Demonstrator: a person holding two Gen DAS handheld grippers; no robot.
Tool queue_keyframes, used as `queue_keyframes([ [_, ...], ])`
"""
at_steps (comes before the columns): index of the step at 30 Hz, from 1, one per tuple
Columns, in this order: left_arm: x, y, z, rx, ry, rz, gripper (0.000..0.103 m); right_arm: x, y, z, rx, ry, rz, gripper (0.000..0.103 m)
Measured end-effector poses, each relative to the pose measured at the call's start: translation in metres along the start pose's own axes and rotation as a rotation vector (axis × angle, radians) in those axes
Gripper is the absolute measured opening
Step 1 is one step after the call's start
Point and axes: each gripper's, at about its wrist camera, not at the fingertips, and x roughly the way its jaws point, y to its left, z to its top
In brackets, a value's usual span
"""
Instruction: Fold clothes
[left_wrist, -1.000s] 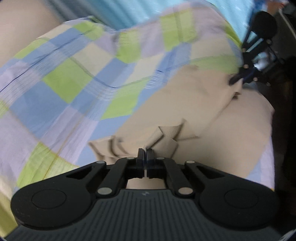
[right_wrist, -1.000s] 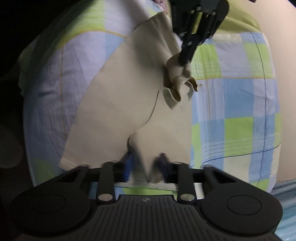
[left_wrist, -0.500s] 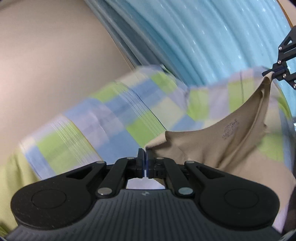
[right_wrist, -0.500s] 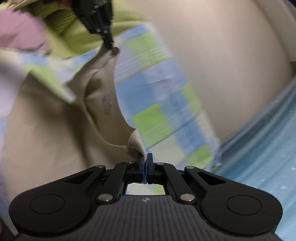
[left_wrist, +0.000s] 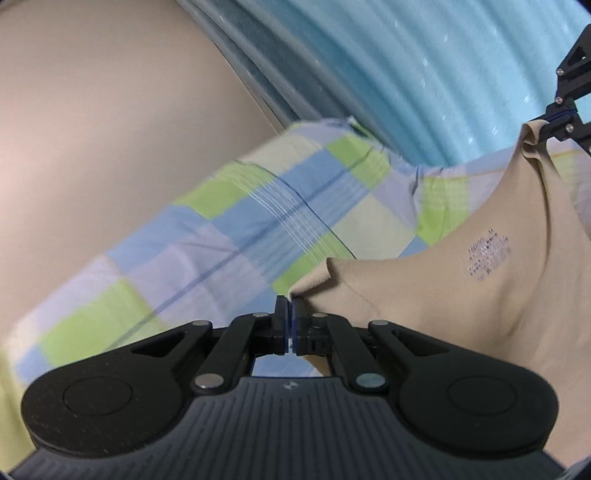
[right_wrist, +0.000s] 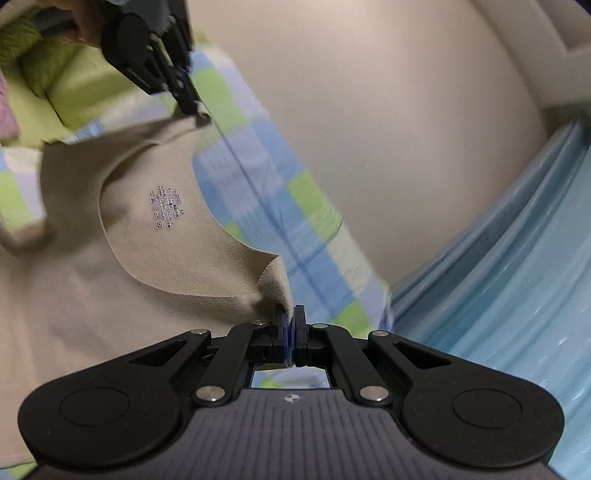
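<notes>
The beige top (left_wrist: 461, 295) has come up off the checked bed sheet (left_wrist: 229, 236) since a second ago; the left gripper (left_wrist: 289, 308) and right gripper (right_wrist: 290, 317) are each clenched on a shoulder corner, so it hangs spread, ready to fold. No containers are in view

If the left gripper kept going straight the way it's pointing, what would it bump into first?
Probably the checked bedsheet, right past the beige top it holds pinched in its jaws. The left gripper points at the sheet, with the wall beyond; depth is hard to judge.
</notes>
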Motion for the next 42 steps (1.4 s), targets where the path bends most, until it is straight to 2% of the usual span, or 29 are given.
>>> queue_keyframes([
  [4,0.103,-0.019,-0.025,0.004,0.046,-0.044,0.001,0.102,-0.017,-0.035,0.144,0.107,0.047,0.0],
  [9,0.189,-0.053,-0.051,0.065,0.124,-0.099,0.001,0.199,0.001,-0.087,0.214,0.263,0.129,0.0],
  [16,0.26,-0.079,-0.072,0.147,0.21,-0.127,0.003,0.287,0.02,-0.129,0.287,0.395,0.25,0.0],
  [18,0.275,-0.087,-0.083,0.175,0.264,-0.111,0.01,0.302,0.027,-0.141,0.306,0.427,0.281,0.0],
  [20,0.278,-0.093,-0.093,0.173,0.28,-0.102,0.022,0.319,0.04,-0.153,0.308,0.48,0.313,0.0],
  [21,0.276,-0.095,-0.097,0.176,0.277,-0.103,0.022,0.327,0.049,-0.16,0.303,0.515,0.331,0.002],
  [22,0.274,-0.097,-0.101,0.18,0.273,-0.104,0.022,0.335,0.058,-0.166,0.297,0.55,0.35,0.011],
  [23,0.269,-0.097,-0.103,0.176,0.267,-0.101,0.023,0.335,0.059,-0.168,0.301,0.555,0.338,0.021],
  [25,0.257,-0.095,-0.107,0.151,0.257,-0.097,0.027,0.331,0.057,-0.17,0.318,0.548,0.309,0.027],
  [29,0.222,-0.083,-0.113,0.089,0.25,-0.078,0.03,0.309,0.04,-0.168,0.374,0.495,0.224,0.033],
  [33,0.168,-0.066,-0.114,0.032,0.241,-0.068,0.032,0.278,0.019,-0.159,0.447,0.459,0.189,0.037],
  [35,0.134,-0.058,-0.118,-0.006,0.254,-0.072,0.033,0.25,0.015,-0.148,0.444,0.432,0.187,0.042],
  [37,0.095,-0.05,-0.124,-0.047,0.273,-0.078,0.033,0.212,0.014,-0.134,0.442,0.398,0.196,0.043],
  [38,0.073,-0.048,-0.128,-0.057,0.284,-0.087,0.033,0.19,0.014,-0.128,0.449,0.387,0.208,0.045],
  [42,-0.013,-0.043,-0.146,-0.134,0.352,-0.131,0.034,0.1,0.017,-0.11,0.508,0.365,0.284,0.046],
])
